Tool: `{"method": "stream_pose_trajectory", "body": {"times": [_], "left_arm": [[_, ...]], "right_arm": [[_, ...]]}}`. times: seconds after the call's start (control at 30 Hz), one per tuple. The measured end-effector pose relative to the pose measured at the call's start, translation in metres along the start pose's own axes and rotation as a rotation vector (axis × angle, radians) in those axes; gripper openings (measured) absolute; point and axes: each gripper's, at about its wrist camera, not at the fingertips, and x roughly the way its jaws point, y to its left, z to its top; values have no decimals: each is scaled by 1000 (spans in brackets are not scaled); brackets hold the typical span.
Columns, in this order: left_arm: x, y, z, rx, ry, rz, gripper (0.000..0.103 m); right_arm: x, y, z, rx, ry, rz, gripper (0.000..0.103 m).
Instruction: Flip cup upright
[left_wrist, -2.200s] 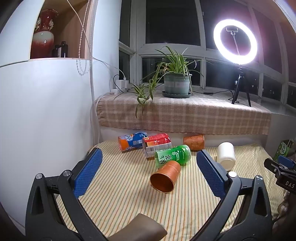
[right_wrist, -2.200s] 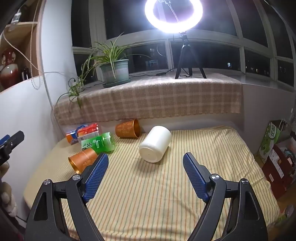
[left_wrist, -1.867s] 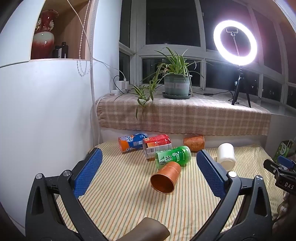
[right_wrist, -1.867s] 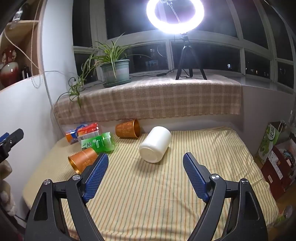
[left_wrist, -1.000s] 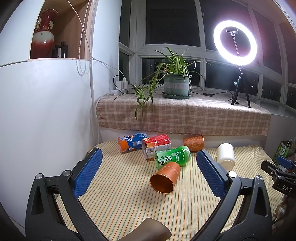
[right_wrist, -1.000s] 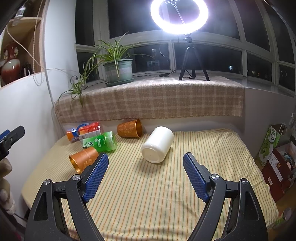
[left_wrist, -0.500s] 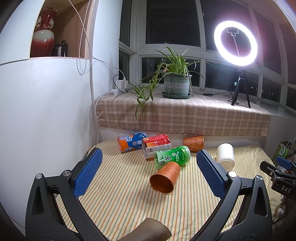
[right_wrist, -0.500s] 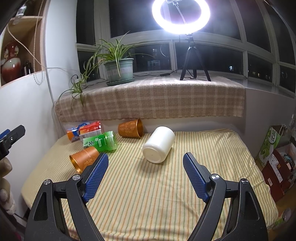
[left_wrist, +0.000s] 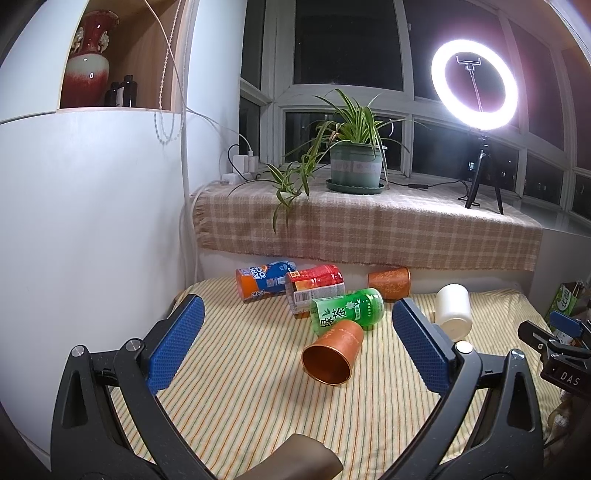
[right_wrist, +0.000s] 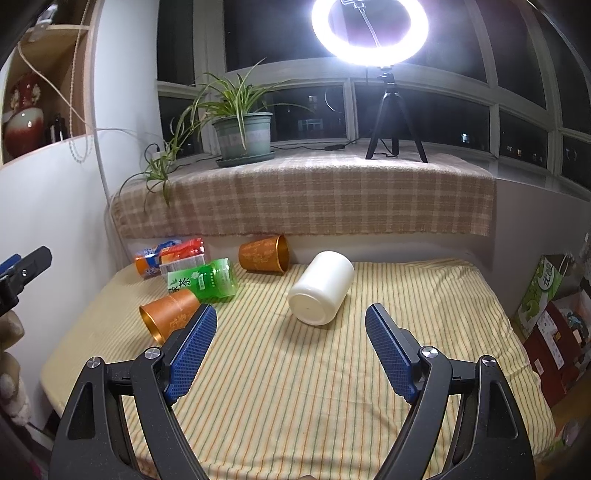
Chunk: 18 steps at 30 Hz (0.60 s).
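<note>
Several cups lie on their sides on a striped yellow table (left_wrist: 258, 391). A copper cup (left_wrist: 332, 352) lies nearest, mouth toward me; it also shows in the right wrist view (right_wrist: 170, 317). A white cup (right_wrist: 320, 287) lies in the middle, base toward the right camera; it also shows in the left wrist view (left_wrist: 453, 311). A second copper cup (right_wrist: 263, 253) lies at the back. My left gripper (left_wrist: 295, 343) is open and empty, short of the near copper cup. My right gripper (right_wrist: 291, 347) is open and empty, short of the white cup.
A green tea cup (left_wrist: 347, 308), a red cup (left_wrist: 316, 284) and an orange-blue cup (left_wrist: 264, 277) lie on their sides at the back left. A checked-cloth ledge (right_wrist: 306, 192) holds a potted plant (right_wrist: 243, 136) and a ring light (right_wrist: 369, 26). Boxes (right_wrist: 550, 325) stand right of the table.
Both grippers stay open. The right wrist view has crept slightly forward and to the right; the left wrist view barely shifts. No cup has moved.
</note>
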Motion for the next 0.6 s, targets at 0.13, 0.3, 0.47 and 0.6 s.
{"method": "stream_pose_trajectory", "body": {"times": [0.13, 0.3, 0.47, 0.6], "left_arm": [[4, 1, -2, -2, 4, 3, 103], [10, 2, -4, -2, 11, 4, 103], [13, 3, -5, -4, 17, 7, 103], [18, 6, -5, -9, 23, 11, 103]], "right_arm": [[2, 2, 0, -8, -1, 5, 83], [6, 5, 1, -16, -1, 11, 83], [12, 8, 3, -29, 0, 22, 83], [18, 12, 5, -46, -5, 45, 83]]}}
